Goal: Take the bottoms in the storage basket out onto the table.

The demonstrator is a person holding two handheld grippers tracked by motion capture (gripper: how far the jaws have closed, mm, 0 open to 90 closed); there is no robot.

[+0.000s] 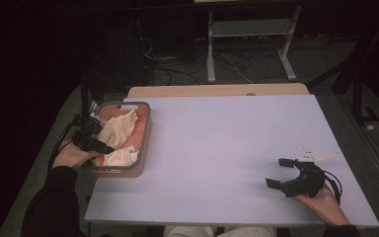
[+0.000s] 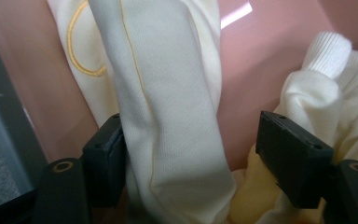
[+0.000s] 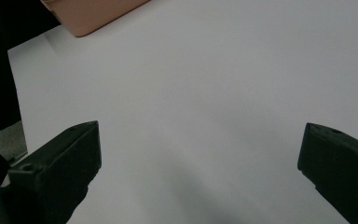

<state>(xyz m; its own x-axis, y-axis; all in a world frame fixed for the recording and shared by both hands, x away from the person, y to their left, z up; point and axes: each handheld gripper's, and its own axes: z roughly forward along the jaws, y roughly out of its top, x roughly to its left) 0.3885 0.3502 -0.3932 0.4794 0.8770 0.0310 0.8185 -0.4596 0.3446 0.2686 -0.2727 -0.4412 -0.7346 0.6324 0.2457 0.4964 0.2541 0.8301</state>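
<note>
Standing at the left edge of the white table (image 1: 227,148), a pink basket (image 1: 147,129) with a grey rim holds crumpled cream garments (image 1: 118,129); the rest of the tabletop is bare, and cables and a metal stand (image 1: 249,44) lie on the dim floor beyond. The left gripper (image 1: 98,146) reaches into the basket from its outer side, with the basket wall close on one flank. In the left gripper view a long fold of the cream cloth (image 2: 168,116) runs up between the jaws: one pad (image 2: 105,154) touches it, while the other pad (image 2: 291,156) stands apart from that fold and rests near a second bunch with a ribbed cuff (image 2: 328,53). The jaws are part-spread and do not yet pinch the cloth. The right gripper (image 1: 281,174) lies low over bare table at the near right, well apart from the basket, its jaws spread wide with nothing between them. The basket's floor is largely covered by fabric, the left gripper's tips are hard to make out from above, and the yellow ring stitched on the cloth (image 2: 81,46) is partly hidden.
</note>
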